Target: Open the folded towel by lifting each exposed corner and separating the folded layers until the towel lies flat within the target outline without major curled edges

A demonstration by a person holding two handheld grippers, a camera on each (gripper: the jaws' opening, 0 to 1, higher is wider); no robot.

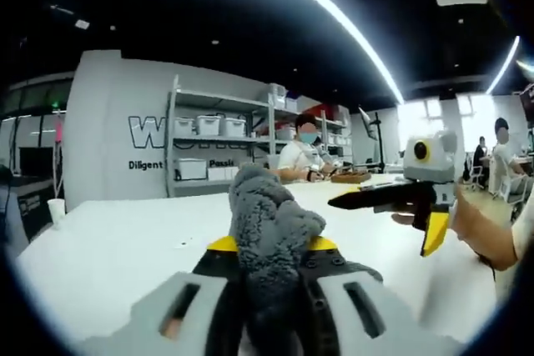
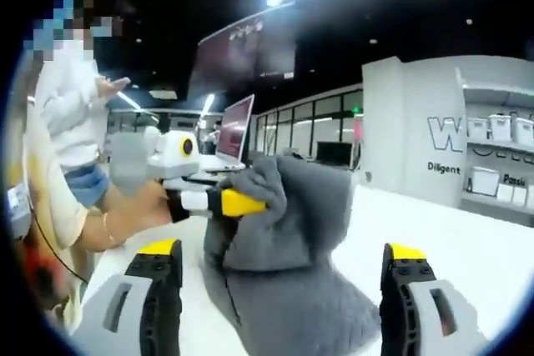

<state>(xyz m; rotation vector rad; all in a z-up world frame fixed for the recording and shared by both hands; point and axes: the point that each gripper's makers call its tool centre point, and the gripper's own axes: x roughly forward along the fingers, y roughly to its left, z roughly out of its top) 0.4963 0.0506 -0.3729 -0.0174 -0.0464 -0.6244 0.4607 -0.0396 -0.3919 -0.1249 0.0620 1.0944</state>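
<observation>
Pinching a bunched edge of the gray towel (image 1: 271,235), the left gripper (image 1: 271,249) lifts it off the white table (image 1: 108,248) (bare table lies all around). The right gripper (image 2: 284,260) has its jaws wide apart with nothing in them, near the towel's drooping lower part.

Fuzzy grey cloth towel (image 2: 284,239), smooth matt white table (image 1: 108,256), matt plastic-looking yellow-tipped left tongs (image 1: 271,248)
</observation>
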